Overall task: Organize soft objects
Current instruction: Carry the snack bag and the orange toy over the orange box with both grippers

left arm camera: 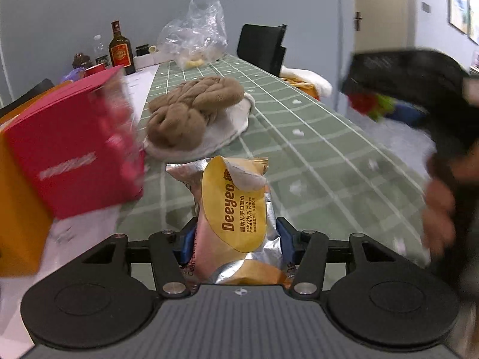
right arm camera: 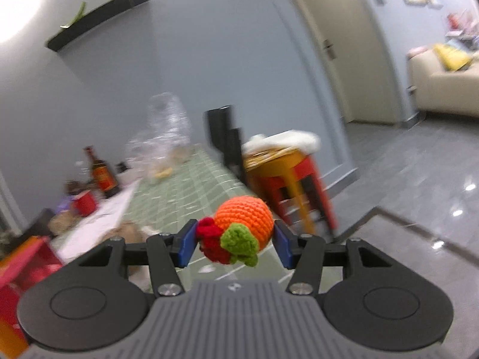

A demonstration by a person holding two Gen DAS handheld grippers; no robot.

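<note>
— What's my left gripper (left arm camera: pixel 235 243) holding, surface-wise?
— I see a crinkly foil wipes pack (left arm camera: pixel 236 209), shiny silver with a glossy yellow label. My blue pads (left arm camera: pixel 187 243) look like smooth matt plastic, the body ribbed grey.
— Table?
— Matt green checked cloth (left arm camera: pixel 299 137). On it I see a fuzzy brown plush slipper (left arm camera: pixel 191 107) with white fleece lining, a glossy red cardboard box (left arm camera: pixel 74 155), a crumpled clear plastic bag (left arm camera: pixel 194 30) and a shiny glass bottle (left arm camera: pixel 120 48).
— Right side?
— My right gripper (right arm camera: pixel 235 243) pinches a crocheted yarn toy (right arm camera: pixel 244 224), rough knit, orange, red, green. Floor (right arm camera: pixel 419 209) is polished, reflective tile.
</note>
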